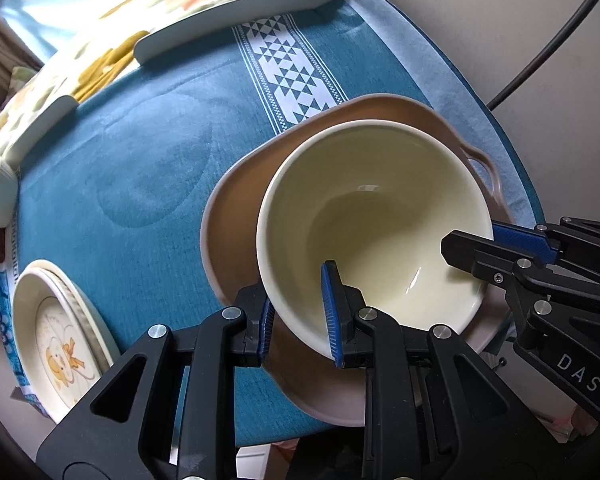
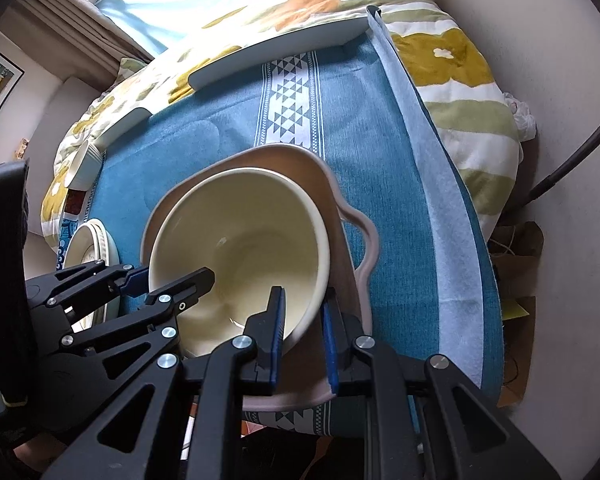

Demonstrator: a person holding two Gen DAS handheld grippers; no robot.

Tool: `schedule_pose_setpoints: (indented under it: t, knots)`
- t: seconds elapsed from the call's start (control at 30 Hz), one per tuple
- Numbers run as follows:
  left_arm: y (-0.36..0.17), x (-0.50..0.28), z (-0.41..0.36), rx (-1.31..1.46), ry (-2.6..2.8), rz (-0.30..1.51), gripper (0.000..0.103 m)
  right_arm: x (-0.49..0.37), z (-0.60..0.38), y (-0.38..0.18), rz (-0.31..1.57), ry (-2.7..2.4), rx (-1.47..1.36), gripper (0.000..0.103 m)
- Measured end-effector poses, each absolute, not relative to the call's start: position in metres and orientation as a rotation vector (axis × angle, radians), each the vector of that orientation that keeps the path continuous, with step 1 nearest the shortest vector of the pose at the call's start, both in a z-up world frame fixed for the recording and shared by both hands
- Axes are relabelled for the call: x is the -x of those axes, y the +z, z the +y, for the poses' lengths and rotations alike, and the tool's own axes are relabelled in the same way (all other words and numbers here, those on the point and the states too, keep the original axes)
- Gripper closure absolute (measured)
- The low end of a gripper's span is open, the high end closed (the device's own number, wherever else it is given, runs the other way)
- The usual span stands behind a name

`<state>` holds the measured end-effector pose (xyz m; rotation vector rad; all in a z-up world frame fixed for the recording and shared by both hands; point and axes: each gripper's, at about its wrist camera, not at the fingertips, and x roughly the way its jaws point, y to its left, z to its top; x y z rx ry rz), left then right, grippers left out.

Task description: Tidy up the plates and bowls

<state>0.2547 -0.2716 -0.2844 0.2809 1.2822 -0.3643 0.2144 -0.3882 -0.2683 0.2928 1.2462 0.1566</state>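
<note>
- Cream bowl sits inside the pink handled dish on the teal cloth; whether its base touches the dish floor can't be told, both grippers cover the near side.
- Left gripper: closed down on the bowl's near-left rim, one blue pad inside, the other outside against the wall.
- Right gripper: clamped on the bowl's right rim, inner pad inside the bowl; outer pad sits between bowl wall and dish wall.
- Dish's near edge is cut off behind the gripper bodies in both views.
- Only the left view shows the plate stack clearly, with an orange bird-like print on the top plate; its near part runs out of frame. In the right view that stack is mostly behind the left gripper.
- Only the right view shows the floral duvet past the cloth's right edge, and brown paper bags on the floor, partly hidden.
- White ribbed cup is whole in the right view, clipped at the left view's edge.
- Two pale flat pieces lie at the cloth's far edge; what they are is unclear.
</note>
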Motion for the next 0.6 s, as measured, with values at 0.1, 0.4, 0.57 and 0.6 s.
schedule_pose_setpoints:
  t: [0.1,0.4,0.57,0.6]
  knots:
    - [-0.283,-0.254,-0.272,-0.284,-0.363,1.281,0.083,-0.214,-0.388,-0.267,1.247,0.156,-0.286,0.087]
    - [-0.276,-0.250,-0.275,-0.347,-0.302,1.234,0.083,-0.207,-0.390,-0.262,1.239,0.169,-0.294,0.087]
    - [-0.266,-0.247,-0.276,-0.368,-0.285,1.206,0.083,-0.201,-0.391,-0.255,1.221,0.176,-0.293,0.087]
    - [-0.264,-0.246,-0.275,-0.363,-0.285,1.204,0.083,-0.200,-0.391,-0.253,1.214,0.177,-0.294,0.087]
